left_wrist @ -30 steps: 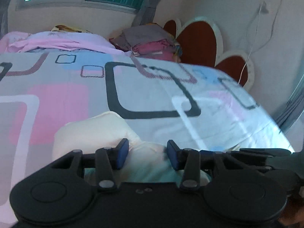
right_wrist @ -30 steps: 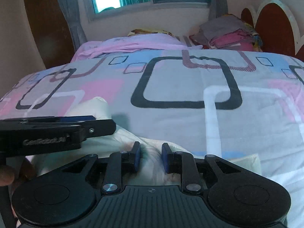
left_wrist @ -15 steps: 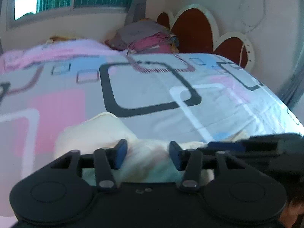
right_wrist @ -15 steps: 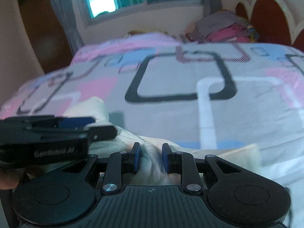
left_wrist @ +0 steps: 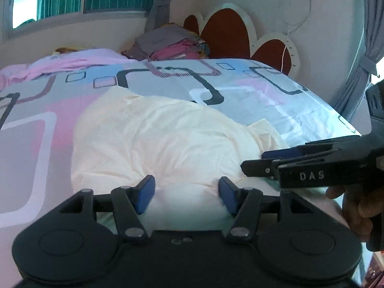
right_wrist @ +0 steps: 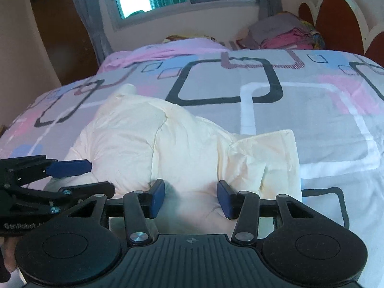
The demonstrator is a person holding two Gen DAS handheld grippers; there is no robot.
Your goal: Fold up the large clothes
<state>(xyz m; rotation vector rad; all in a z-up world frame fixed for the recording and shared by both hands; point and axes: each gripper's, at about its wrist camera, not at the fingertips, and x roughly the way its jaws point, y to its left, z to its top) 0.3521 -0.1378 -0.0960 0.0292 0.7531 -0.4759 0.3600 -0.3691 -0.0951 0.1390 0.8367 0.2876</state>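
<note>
A cream garment (left_wrist: 153, 139) lies bunched in a soft heap on the patterned bedsheet (left_wrist: 36, 124), near the bed's front edge. My left gripper (left_wrist: 186, 192) sits at the heap's near edge. Its jaws are opening; cloth bulges between the blue pads but they do not press it. My right gripper (right_wrist: 190, 199) stands the same way at the garment (right_wrist: 134, 139), jaws opening, cloth loose between the pads. A folded flap (right_wrist: 268, 153) lies to its right. Each gripper shows side-on in the other's view: right gripper (left_wrist: 259, 160), left gripper (right_wrist: 96, 177).
A stack of folded clothes (left_wrist: 168, 43) rests at the far side by the red and white headboard (left_wrist: 228, 31). Pink bedding (right_wrist: 172, 48) lies under the window. The bed's right edge (left_wrist: 348, 124) drops off near a grey curtain. A dark door (right_wrist: 60, 36) stands far left.
Both pairs of jaws have spread wider and let go of the cloth. Both grippers have drawn back toward the bed's front edge, so much more of the cream garment now shows.
</note>
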